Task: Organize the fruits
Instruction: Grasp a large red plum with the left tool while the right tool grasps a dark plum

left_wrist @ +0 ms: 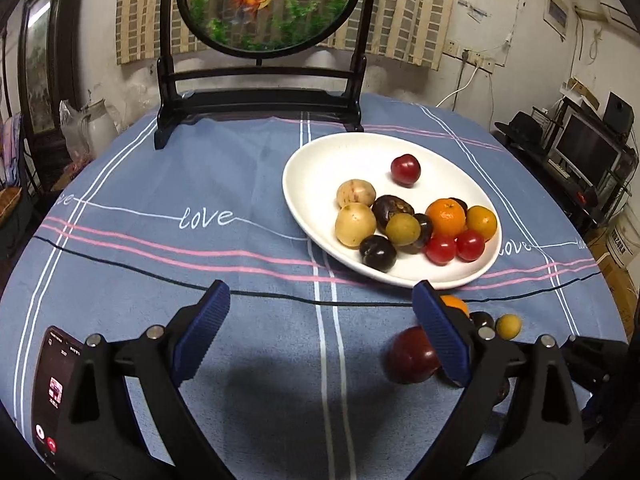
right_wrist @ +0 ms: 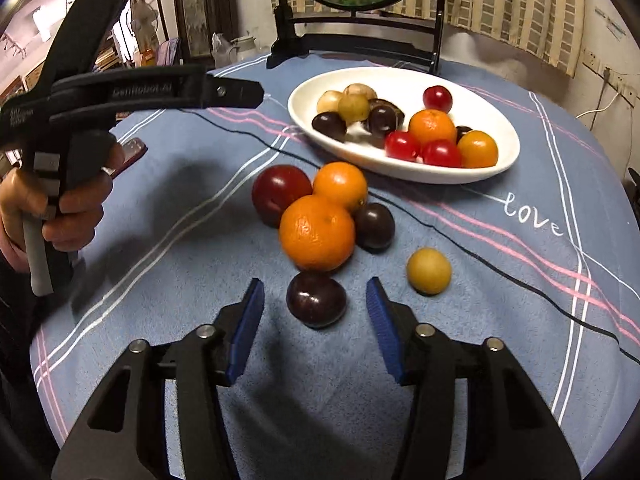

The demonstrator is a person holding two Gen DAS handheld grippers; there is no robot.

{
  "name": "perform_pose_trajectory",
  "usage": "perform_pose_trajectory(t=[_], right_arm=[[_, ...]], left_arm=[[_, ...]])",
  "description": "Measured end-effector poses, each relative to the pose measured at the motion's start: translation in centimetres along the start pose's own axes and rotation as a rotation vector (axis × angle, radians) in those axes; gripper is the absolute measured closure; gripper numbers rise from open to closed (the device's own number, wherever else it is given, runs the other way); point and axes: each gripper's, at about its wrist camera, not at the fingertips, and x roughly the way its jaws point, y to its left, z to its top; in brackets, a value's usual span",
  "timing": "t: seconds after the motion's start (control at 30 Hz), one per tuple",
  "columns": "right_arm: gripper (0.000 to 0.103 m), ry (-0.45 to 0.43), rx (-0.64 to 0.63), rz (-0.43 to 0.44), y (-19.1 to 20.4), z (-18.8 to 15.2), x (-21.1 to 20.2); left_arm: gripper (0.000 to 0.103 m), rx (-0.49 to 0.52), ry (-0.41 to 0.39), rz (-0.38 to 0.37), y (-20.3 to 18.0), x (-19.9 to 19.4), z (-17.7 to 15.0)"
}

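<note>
Left view hides most of the loose fruit

Finger [left_wrist: 442,336] covers the orange [left_wrist: 454,305] and half the red plum [left_wrist: 410,355]; phone [left_wrist: 52,392] cropped.

Left hand-held gripper [left_wrist: 320,332] and right hand-held gripper [right_wrist: 316,320] both with jaws wide apart, gripping nothing.

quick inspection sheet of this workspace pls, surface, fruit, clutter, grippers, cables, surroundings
surface: round table under a blue striped tablecloth.
job's things: white oval plate holding about a dozen fruits; six loose on the cloth: two oranges, red plum, two dark plums, small yellow fruit.
clutter: phone at the table edge; goldfish screen stand.
grippers: left gripper open, empty; right gripper open, straddling a dark plum.
cables: white cord to a wall socket.
surroundings: monitor, white pitcher.
</note>
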Motion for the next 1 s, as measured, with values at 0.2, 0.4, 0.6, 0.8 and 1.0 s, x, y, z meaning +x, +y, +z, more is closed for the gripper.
perform_pose_trajectory(t=[0.2,0.4,0.6,0.8,1.0], right_arm=[[0.069,0.028,0.003,0.002,-0.1,-0.3,0.7],[0.071,-0.004,0.075,0.072,-1.4,0.0,-0.8],[0.071,-0.034,0.158,0.080,-3.4,-0.1,-2.0],[0.071,-0.033,0.163,0.087,-3.2,-0.3,-2.2],[0.071,-0.024,0.166,0.094,-3.3,-0.2,-1.9]], left_arm=[[0.009,0.009,-0.006,0.007,-0.2,-0.1,-0.1],[0.009,0.091,-0.003,-0.038,-0.5,-0.4,-0.3],[0.019,0.358,0.003,-0.142,-3.1,-0.9,-2.6],[0.051,0.395,0.073,-0.204,-4.0,0.5,-3.5],[0.053,0.365,0.112,-0.278,-4.4,1.4,-3.7]])
